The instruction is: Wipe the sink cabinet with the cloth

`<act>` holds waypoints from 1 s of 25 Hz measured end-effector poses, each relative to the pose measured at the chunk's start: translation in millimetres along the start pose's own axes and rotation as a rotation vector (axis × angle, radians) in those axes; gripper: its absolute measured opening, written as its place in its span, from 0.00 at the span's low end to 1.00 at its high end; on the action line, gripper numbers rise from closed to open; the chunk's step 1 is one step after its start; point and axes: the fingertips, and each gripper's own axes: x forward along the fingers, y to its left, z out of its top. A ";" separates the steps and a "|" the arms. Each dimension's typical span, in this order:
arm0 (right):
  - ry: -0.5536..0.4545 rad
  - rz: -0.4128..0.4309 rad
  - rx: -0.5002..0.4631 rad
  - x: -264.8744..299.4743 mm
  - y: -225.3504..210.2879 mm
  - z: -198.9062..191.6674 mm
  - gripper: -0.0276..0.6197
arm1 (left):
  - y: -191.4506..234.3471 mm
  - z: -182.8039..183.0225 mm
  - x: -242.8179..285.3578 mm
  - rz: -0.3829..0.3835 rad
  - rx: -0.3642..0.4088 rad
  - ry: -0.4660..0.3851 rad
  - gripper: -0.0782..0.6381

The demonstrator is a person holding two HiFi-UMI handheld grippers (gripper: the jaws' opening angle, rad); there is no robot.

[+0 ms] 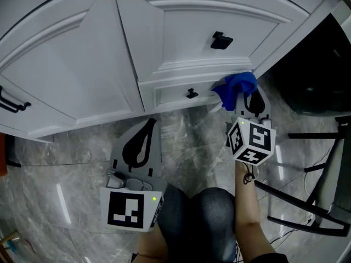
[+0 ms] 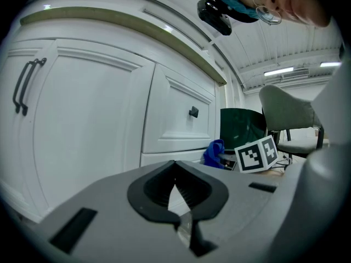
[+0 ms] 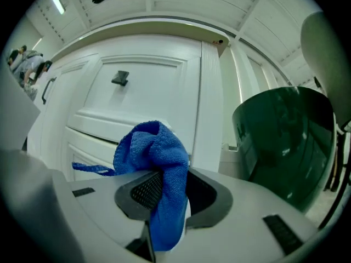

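The right hand-held gripper (image 3: 164, 199) clamps a crumpled blue microfibre cloth (image 3: 159, 152), its long axis running along the jaws toward the white panelled sink cabinet (image 1: 181, 43). The left hand-held gripper (image 2: 178, 193) is closed and empty. Only the gripper views show the dark green bin (image 3: 285, 141).

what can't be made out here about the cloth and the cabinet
- Whether the cloth touches the drawer: head view, the bunched cloth covers the contact spot.
- Left door handle: head view, cut off by the left edge.
- Inside of the dark green container: right gripper view, only its outer wall shows.
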 end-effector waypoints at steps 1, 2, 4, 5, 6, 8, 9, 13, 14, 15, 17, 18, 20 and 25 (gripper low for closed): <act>-0.006 0.028 0.015 -4.0 8.5 3.1 0.22 | 1.5 1.0 -1.1 0.007 0.002 -0.001 0.11; -0.014 0.060 0.020 -7.9 19.4 6.7 0.22 | 2.8 2.4 -2.6 0.013 0.005 -0.004 0.11; -0.033 0.141 -0.002 -15.3 47.4 13.0 0.22 | 4.8 5.6 -6.3 0.023 0.008 -0.014 0.11; -0.040 0.188 -0.022 -18.8 64.1 14.4 0.22 | 5.6 7.3 -8.1 0.028 0.008 -0.018 0.11; -0.044 0.239 -0.041 -22.3 82.2 14.2 0.22 | 6.3 8.9 -9.7 0.031 0.006 -0.024 0.11; -0.045 0.352 -0.071 -28.3 121.3 11.0 0.22 | 6.9 11.7 -12.3 0.035 0.005 -0.036 0.11; -0.044 0.412 -0.085 -31.1 141.6 9.7 0.22 | 6.9 12.8 -13.3 0.037 0.006 -0.040 0.11; -0.058 0.593 -0.214 -42.2 213.6 9.9 0.22 | 7.6 14.3 -16.5 0.045 -0.008 -0.045 0.11; -0.050 0.617 -0.244 -43.2 227.1 5.7 0.22 | 7.9 14.2 -17.3 0.043 -0.005 -0.044 0.11; -0.036 0.635 -0.255 -42.4 237.9 -1.1 0.22 | 8.1 14.5 -18.4 0.041 0.002 -0.045 0.11; -0.004 0.653 -0.233 -37.6 250.1 -17.0 0.22 | 9.1 15.5 -20.9 0.041 0.005 -0.048 0.11; 0.008 0.653 -0.217 -34.6 251.7 -22.6 0.22 | 10.3 15.9 -22.2 0.043 0.006 -0.049 0.11; 0.008 0.637 -0.186 -26.7 250.0 -25.5 0.22 | 13.9 15.7 -24.2 0.047 0.007 -0.049 0.11; 0.013 0.628 -0.123 -17.7 246.9 -24.5 0.22 | 15.8 13.3 -23.9 0.027 -0.009 -0.047 0.11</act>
